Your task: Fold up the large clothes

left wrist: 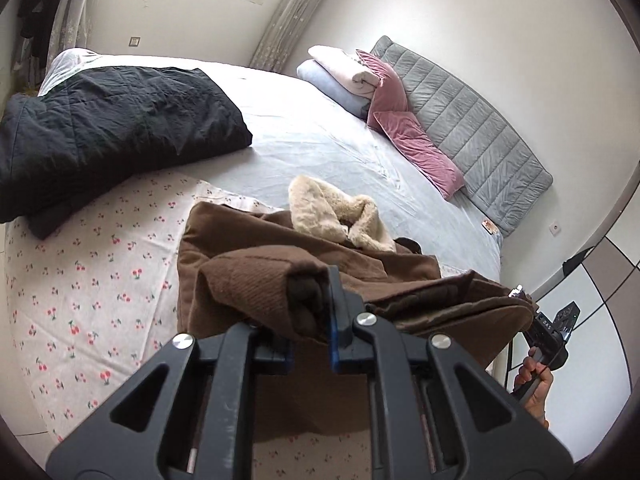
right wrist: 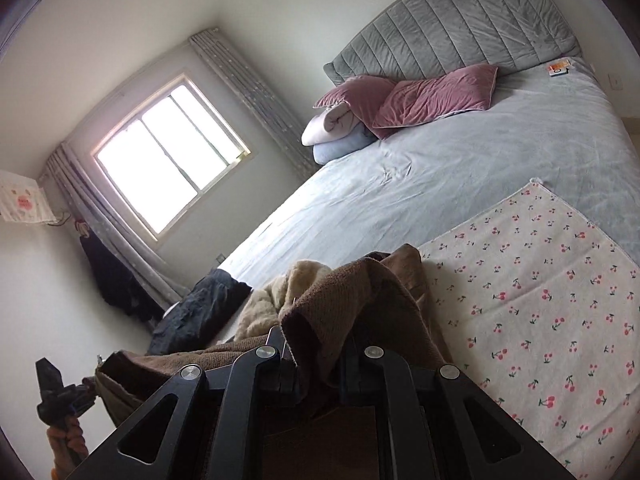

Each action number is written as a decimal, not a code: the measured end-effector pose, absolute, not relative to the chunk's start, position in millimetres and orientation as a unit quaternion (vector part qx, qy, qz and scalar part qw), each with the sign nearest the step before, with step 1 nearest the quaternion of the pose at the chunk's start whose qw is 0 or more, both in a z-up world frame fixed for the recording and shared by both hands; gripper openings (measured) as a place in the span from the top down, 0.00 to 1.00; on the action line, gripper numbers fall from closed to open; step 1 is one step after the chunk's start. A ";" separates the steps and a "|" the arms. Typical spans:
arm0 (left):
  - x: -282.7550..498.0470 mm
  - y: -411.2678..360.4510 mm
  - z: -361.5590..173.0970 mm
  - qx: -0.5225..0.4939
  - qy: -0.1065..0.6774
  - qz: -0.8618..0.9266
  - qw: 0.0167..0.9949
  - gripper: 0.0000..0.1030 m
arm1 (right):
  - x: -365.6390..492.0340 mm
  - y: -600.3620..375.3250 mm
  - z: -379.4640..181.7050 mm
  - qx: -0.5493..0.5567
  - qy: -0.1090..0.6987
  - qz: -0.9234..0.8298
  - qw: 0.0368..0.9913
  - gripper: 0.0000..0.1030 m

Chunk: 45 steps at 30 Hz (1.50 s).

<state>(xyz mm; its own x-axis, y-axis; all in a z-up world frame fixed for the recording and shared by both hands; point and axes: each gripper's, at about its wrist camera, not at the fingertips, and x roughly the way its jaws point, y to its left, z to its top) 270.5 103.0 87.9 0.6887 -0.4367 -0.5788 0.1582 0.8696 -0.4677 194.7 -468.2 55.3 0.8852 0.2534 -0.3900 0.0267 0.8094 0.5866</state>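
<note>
Left tool point(left wrist: 308, 320) clamped on a thick brown sleeve end of the brown coat point(left wrist: 248, 276), dark cuff bunched between the blue-edged fingers point(left wrist: 334, 312). Right tool point(right wrist: 316, 364) likewise closed on a fold of the same coat point(right wrist: 352, 300), ribbed brown cloth draped over and between its black fingers (fingertips themselves buried under the fabric). Coat lifted at both grips, bulk sagging onto the near edge of the bed, cream fleece lining point(left wrist: 332, 212) turned outward at the collar end. Beneath and beside the coat, a white cherry-print cloth point(left wrist: 92, 264) spread flat over the foot of the bed. From the left wrist view, the right tool point(left wrist: 552, 328) and the hand holding it point(left wrist: 534, 384) visible at the right edge, coat hem stretched toward it. Farther on, pale blue sheet point(left wrist: 320, 132) covering the bed, a dark quilted blanket point(left wrist: 116, 124) heaped at the left side. At the head, two pink velvet pillows point(left wrist: 412, 136) leaning on a grey padded headboard point(left wrist: 472, 120), folded white and light blue bedding point(left wrist: 340, 76) stacked just beside them. Small orange-and-white item point(right wrist: 558, 68) lying near the headboard. Beyond, a bright window point(right wrist: 168, 160) with pale patterned curtains point(right wrist: 256, 92), dark clothes hanging point(right wrist: 116, 280) near the corner.
</note>
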 end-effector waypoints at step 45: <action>463.0 111.7 -55.0 -0.052 0.453 -0.084 0.886 0.46 | 397.8 -474.0 -53.4 0.093 0.436 -0.039 0.894 0.31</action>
